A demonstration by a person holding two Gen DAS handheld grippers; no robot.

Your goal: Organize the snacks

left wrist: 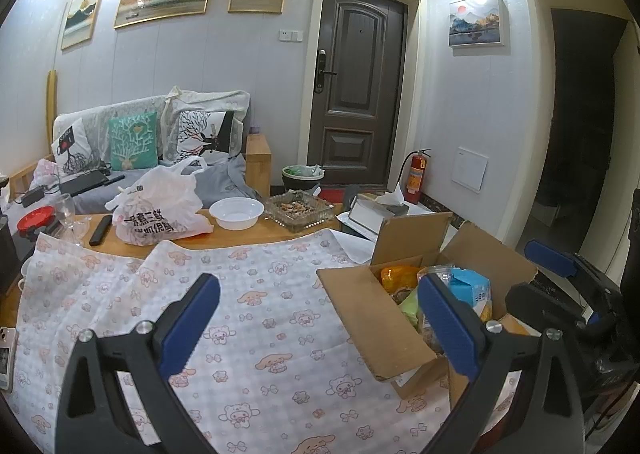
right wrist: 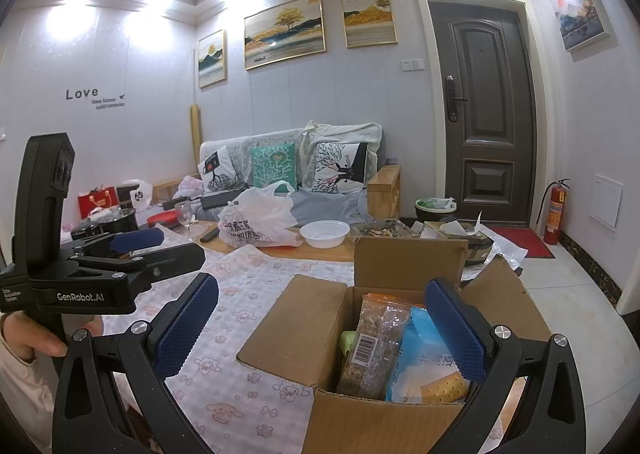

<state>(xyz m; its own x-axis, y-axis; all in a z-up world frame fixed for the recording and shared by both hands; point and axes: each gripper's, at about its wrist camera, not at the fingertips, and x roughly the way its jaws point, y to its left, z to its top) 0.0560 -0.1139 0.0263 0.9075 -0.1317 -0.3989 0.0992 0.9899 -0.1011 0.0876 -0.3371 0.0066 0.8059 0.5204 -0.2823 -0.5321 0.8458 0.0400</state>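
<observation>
- The cardboard box sits low and centre in the right wrist view, flaps open, on the patterned cloth covering the surface.
- The snack packets stand on end inside it: a brown barcoded packet beside a blue cracker packet, long axes roughly vertical, tops pointing up and out of the box.
- The right hand-held gripper is spread wide and empty, hovering directly over the box opening, so the packets lie straight ahead between its jaws.
- The left hand-held gripper, also spread and empty, has the box off to its right in the left wrist view.
- My read: the right one is nearer for a downward pick.
</observation>
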